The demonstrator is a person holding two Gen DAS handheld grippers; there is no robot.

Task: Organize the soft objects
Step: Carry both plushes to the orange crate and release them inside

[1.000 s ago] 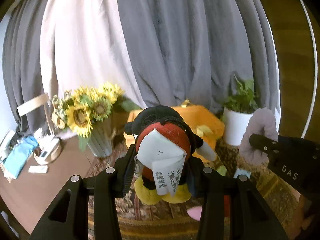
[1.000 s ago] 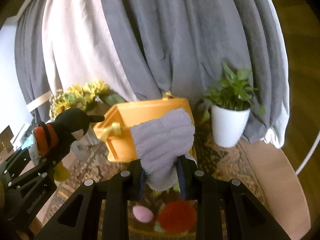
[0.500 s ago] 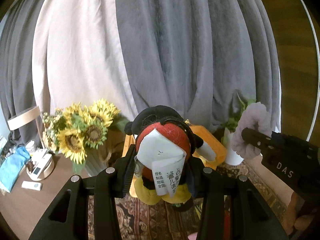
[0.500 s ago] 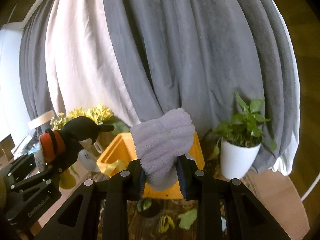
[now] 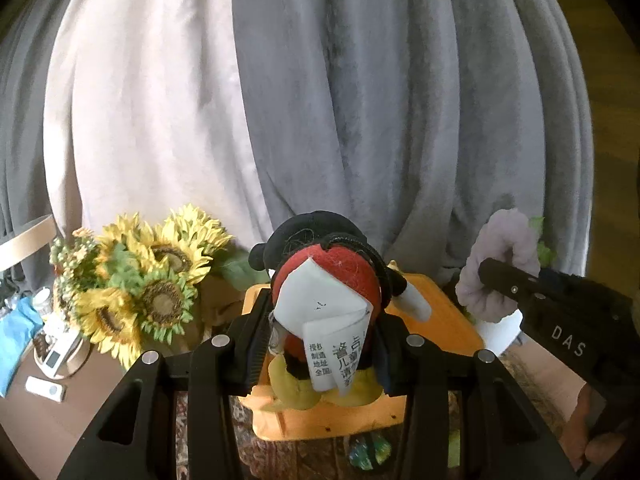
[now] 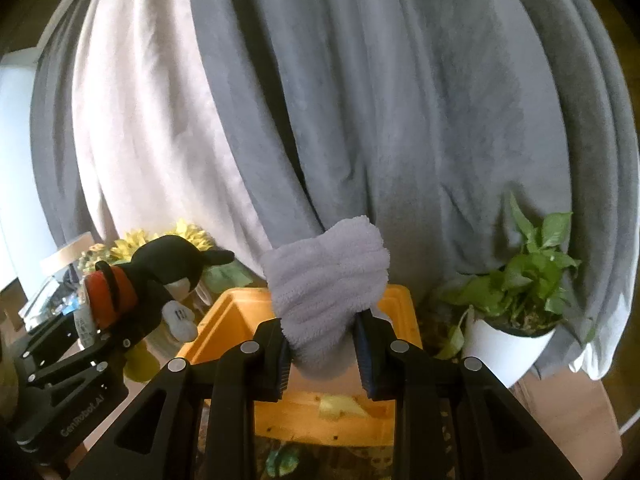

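One orange bin (image 6: 394,312), yellow soft item (image 6: 340,405) inside, potted plant (image 6: 524,280) beside

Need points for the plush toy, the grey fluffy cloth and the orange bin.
plush toy (image 5: 332,276), left wrist view, on its red back above the paper tag.
grey fluffy cloth (image 6: 328,280), right wrist view, middle of the bundle above the pads.
orange bin (image 6: 218,328), right wrist view, on its left wall.

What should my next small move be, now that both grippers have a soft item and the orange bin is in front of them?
Probably ease both forward over the orange bin before releasing. The left gripper is shut on the plush toy, the right gripper on the grey fuzzy cloth, and the bin's opening seems to lie just beyond both.
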